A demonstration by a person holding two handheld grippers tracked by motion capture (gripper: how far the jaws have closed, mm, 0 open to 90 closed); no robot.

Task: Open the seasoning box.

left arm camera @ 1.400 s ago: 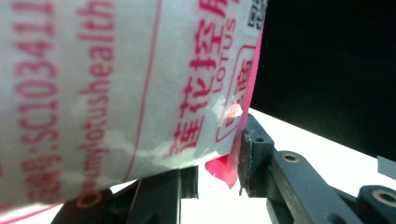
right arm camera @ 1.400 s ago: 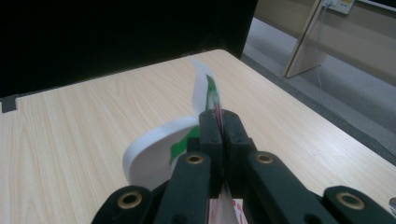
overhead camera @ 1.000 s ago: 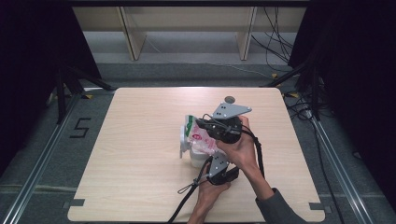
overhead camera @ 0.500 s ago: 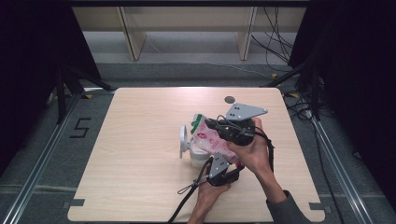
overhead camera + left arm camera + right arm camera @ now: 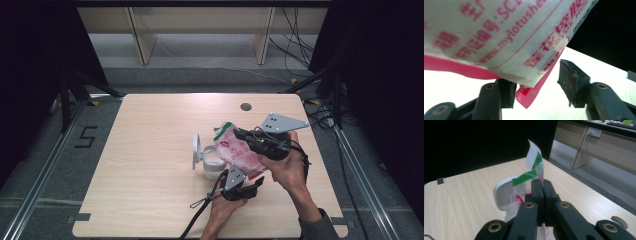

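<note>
Near the counter's [image 5: 150, 150] centre, toward four o'clock, a pink-and-white bag [image 5: 239, 154] hangs tilted above an open white jar [image 5: 212, 165], apparently so its contents can pour in. The right tongs [image 5: 239, 134] are clenched on the bag's green-striped top edge [image 5: 534, 173], holding it up. At six o'clock below the bag, the left tongs [image 5: 235, 176] have just been opening: the bag's bottom corner [image 5: 529, 96] lies between them, released.

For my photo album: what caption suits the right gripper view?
Shut tongs pinch a pink-and-white printed bag above a wooden table.
</note>
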